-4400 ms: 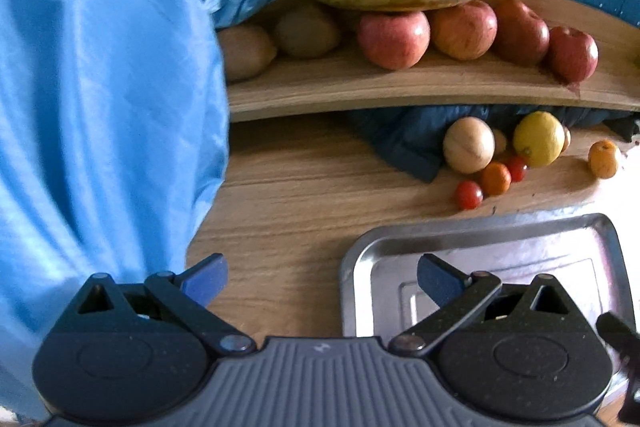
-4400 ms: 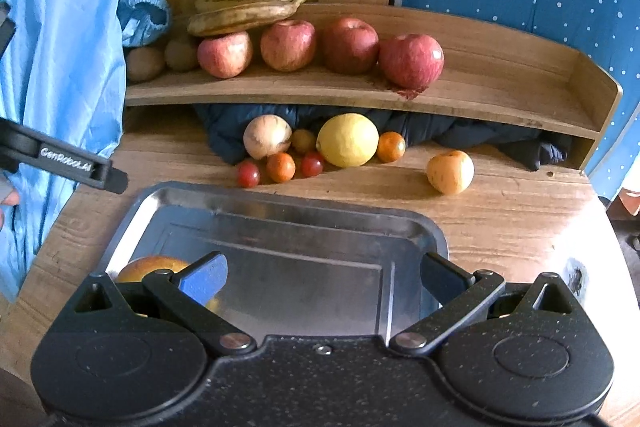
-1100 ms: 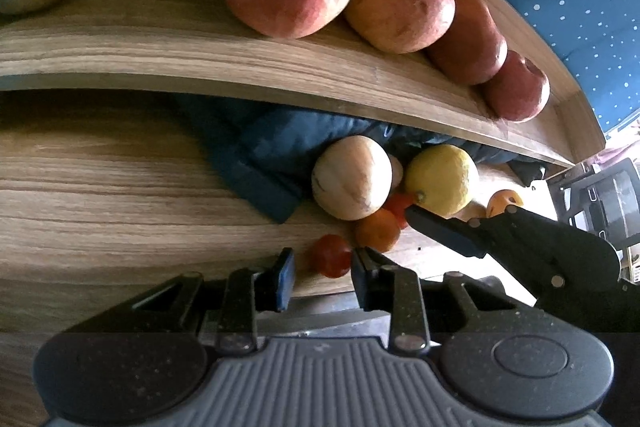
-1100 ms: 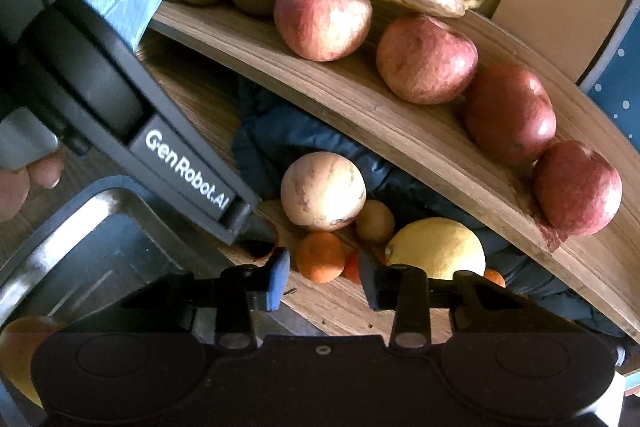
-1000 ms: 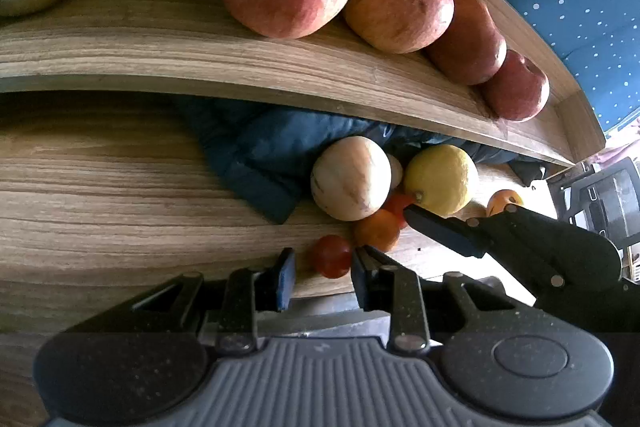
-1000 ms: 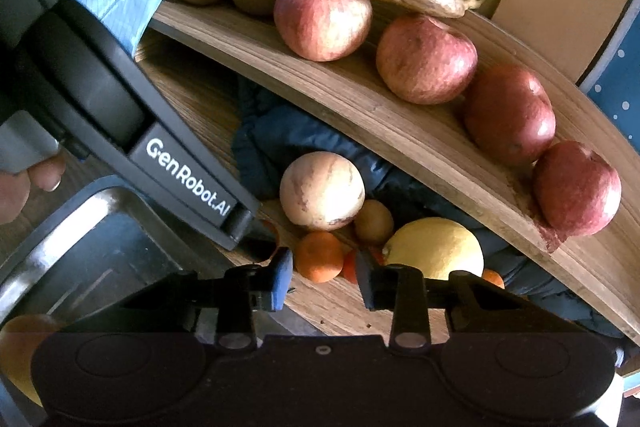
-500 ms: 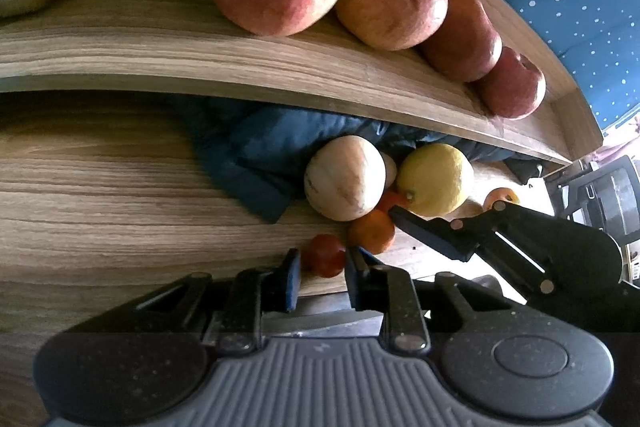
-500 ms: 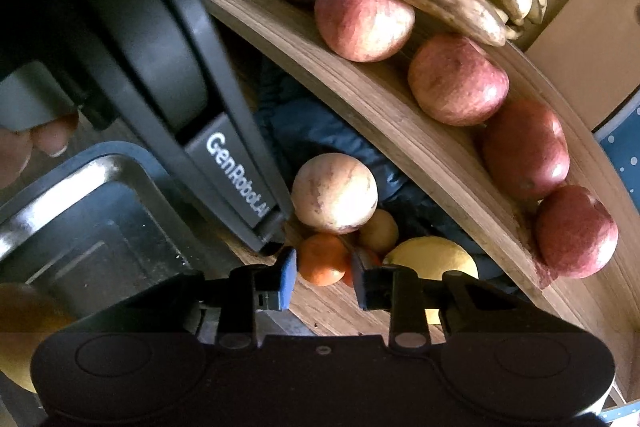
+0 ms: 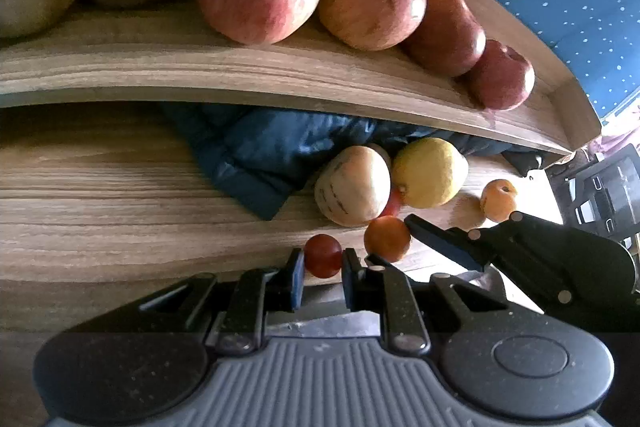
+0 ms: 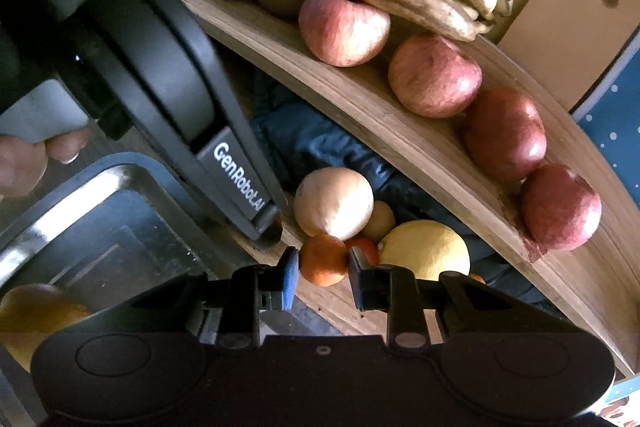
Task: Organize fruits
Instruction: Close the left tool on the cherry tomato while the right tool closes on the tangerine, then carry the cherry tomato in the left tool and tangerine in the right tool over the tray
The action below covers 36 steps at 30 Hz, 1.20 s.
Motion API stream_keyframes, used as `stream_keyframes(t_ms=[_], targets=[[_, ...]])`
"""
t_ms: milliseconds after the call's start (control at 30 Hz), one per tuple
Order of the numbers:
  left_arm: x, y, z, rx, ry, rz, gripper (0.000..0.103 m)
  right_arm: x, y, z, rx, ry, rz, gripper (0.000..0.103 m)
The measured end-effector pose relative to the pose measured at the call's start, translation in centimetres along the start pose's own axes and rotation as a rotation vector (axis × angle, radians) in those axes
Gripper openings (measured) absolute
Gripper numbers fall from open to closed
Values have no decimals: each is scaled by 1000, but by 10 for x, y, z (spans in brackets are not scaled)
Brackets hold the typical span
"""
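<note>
Early on: one fruit (image 10: 38, 309) in tray (image 10: 80, 187). Left gripper (image 9: 322, 269) pinches red tomato (image 9: 323, 255), right gripper (image 10: 323, 273) pinches orange tomato (image 10: 324, 259); the rest on the table.

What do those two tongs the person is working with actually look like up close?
Both are black plastic with a speckled finish. The left tongs have a grey ribbed housing behind, round black hubs on each side, and slim linkage arms with silver pivots leading to small blue pads. The right tongs look alike but all black. One finger carries white "GenRobot.AI" lettering. No cables show.
</note>
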State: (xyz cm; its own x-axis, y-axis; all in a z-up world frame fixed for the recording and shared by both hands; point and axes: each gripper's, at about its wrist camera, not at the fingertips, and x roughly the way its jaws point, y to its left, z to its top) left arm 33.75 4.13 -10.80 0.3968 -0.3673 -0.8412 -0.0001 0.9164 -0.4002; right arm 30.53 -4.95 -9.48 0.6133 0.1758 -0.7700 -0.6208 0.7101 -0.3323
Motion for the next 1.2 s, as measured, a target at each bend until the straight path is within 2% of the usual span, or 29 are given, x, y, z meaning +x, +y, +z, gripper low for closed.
stream_keyframes(t_ms=[567, 900, 1200], targets=[[-38, -31, -28, 43, -81, -10, 21, -64, 15, -23, -6, -62, -59, 28], [-45, -56, -53, 86, -72, -33, 21, -101, 19, -54, 43, -80, -59, 28], [-42, -80, -81, 116, -29, -67, 21, -124, 14, -90, 88, -29, -63, 28]])
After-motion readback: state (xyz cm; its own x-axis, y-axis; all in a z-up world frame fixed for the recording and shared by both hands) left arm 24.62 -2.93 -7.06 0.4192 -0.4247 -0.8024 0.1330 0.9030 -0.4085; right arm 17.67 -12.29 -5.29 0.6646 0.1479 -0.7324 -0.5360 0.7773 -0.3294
